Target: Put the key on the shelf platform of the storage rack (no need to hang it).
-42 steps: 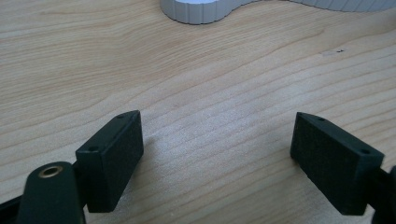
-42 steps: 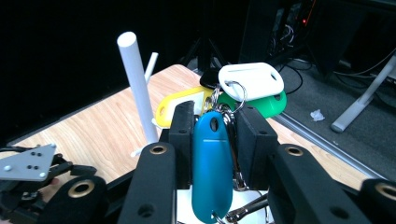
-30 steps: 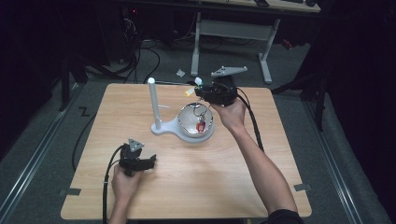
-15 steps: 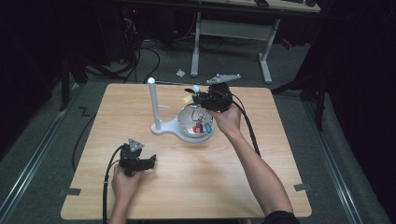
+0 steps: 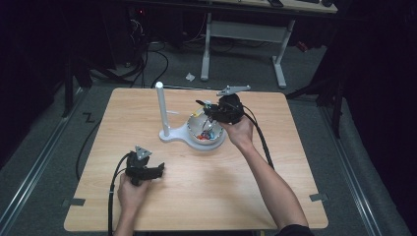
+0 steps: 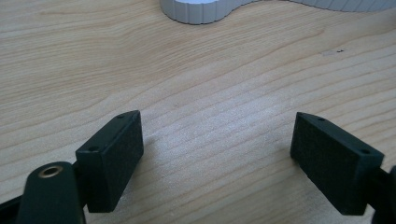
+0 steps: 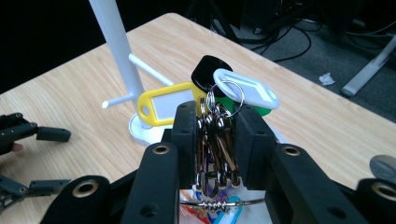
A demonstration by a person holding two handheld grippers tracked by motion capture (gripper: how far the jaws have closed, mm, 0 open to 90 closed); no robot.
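The right gripper (image 7: 212,144) has its jaws clamped on a bunch of keys (image 7: 215,140), and their tags fan out above the pads: one yellow tag (image 7: 166,108), one white tag (image 7: 246,89), one black fob (image 7: 208,70), and a green one mostly hidden behind them. In the right gripper view the white stand (image 7: 116,44) rises in the upper left of the frame, with two thin pegs (image 7: 145,69) sticking out sideways; the nearer peg lies just left of and beyond the yellow tag, its long axis running across the frame, so I judge the ring must travel leftward and over a peg tip. In the high view the bunch hangs over the bowl (image 5: 206,132) at centre, the post (image 5: 161,109) just to its left. This hand is clearly the nearer one. The left gripper (image 5: 145,169) rests low on the surface (image 5: 206,196) at lower left, jaws wide and holding nothing.
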